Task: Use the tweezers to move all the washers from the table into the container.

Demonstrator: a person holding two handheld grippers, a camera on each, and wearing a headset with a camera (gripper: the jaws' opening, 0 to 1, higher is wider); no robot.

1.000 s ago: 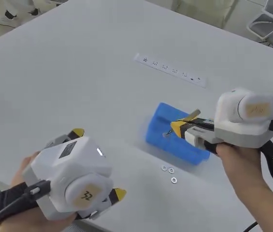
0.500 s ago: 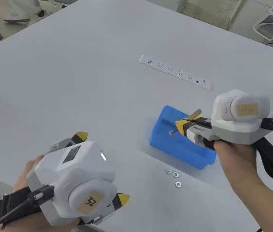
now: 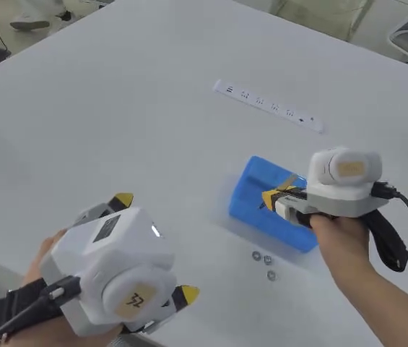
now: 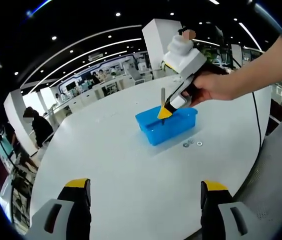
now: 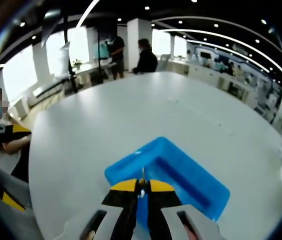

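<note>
— Starting with the head view: what do we log?

— We see the right gripper (image 3: pixel 270 199) over the blue container (image 3: pixel 240 196), where it was a second ago; mostly our camera has drifted. Three washers (image 3: pixel 267 259) lie on the table (image 3: pixel 117 108) just beside the container's near wall, the same count as before. Well apart, low on our side, waits the left gripper (image 3: pixel 154 246).

— Left gripper view?

— Its own jaws stand wide with nothing between them. Across the table the right gripper holds the tweezers (image 4: pixel 162 98) upright over the container.

— Right gripper view?

— Jaws pinched narrow on the tweezers, blue container directly beneath. (Whether a washer rides in the tweezer tips we cannot tell; too small.)

— What do we make of it?

— We judge a drop-off is under way or just finished, with three washers left to fetch. The next pick calls for a fine nip on a thin, flat ring; slipping is the risk.
</note>
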